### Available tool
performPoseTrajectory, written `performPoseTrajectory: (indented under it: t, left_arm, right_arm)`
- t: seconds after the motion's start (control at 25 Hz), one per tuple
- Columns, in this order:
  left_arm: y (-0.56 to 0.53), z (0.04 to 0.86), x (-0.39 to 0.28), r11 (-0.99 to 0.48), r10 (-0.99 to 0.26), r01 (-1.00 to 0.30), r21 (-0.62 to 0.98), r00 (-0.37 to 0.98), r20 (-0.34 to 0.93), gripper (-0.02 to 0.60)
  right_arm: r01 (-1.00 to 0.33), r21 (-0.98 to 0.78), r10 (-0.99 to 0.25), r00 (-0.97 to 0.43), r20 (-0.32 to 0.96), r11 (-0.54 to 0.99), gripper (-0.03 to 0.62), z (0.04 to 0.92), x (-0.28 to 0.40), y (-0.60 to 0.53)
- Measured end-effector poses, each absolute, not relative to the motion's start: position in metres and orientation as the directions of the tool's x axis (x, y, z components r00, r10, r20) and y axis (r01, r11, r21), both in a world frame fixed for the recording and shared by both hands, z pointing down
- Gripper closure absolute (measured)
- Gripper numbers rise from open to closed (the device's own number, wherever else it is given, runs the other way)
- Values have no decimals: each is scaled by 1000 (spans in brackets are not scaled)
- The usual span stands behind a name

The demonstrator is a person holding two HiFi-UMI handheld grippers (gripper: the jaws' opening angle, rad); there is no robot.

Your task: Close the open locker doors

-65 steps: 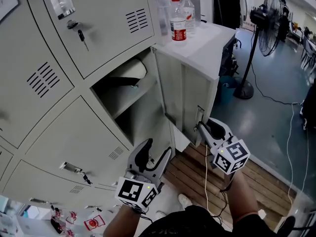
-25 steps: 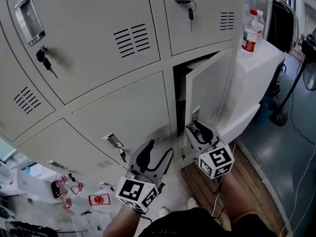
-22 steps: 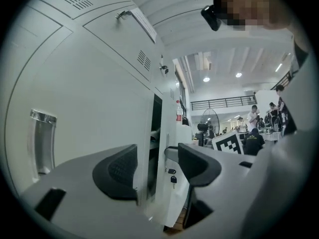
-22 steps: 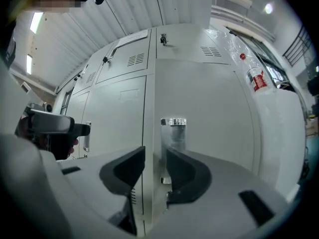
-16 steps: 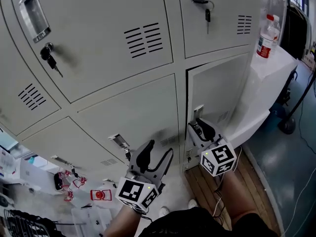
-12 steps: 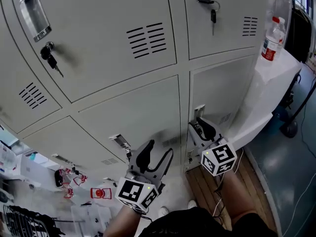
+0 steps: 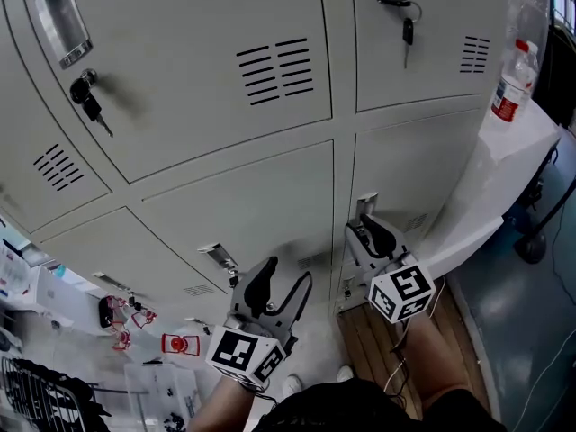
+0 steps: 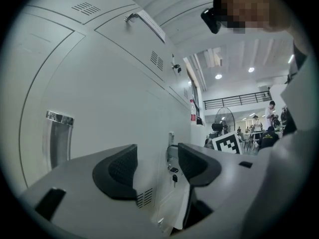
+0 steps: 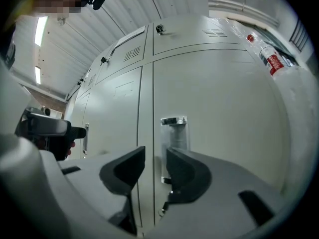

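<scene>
The grey lockers fill the head view, and the lower right locker door (image 7: 423,178) now lies flush with its frame. My right gripper (image 7: 367,232) is just below that door's metal handle (image 7: 364,207), its tips close to the door. In the right gripper view the handle (image 9: 174,131) stands behind the right jaw, and the right gripper (image 9: 155,166) is open with only the door seam showing in the gap. My left gripper (image 7: 283,286) hangs open and holds nothing, in front of the neighbouring closed door (image 7: 243,214). In its own view the left gripper (image 8: 152,166) faces along the locker wall.
A water bottle (image 7: 513,84) stands on a white cabinet top (image 7: 517,151) at the right. Keys hang from locks (image 7: 87,97) on upper doors. Wooden floor slats (image 7: 369,340) lie under the right arm. Small clutter (image 7: 117,318) sits at lower left.
The lower right door has swung from wide open to flush with its frame, with my right gripper staying at its handle edge. The left gripper has hardly moved.
</scene>
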State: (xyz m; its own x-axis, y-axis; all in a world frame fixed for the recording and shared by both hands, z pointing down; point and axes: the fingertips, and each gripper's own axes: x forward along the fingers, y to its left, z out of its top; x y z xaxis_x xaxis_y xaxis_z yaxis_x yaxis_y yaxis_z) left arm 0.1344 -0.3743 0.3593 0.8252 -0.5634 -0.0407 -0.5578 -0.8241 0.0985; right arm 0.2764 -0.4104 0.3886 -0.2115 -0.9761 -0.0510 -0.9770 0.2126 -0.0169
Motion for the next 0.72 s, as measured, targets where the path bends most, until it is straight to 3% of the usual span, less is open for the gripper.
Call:
performPoseTrajectory:
  t: [0.72]
  left_arm:
    - [-352,368,121,-723,-688,-684,100,726,-11,330]
  right_arm:
    - [-946,-44,-946,-319,-57,322,473,389,278,-407]
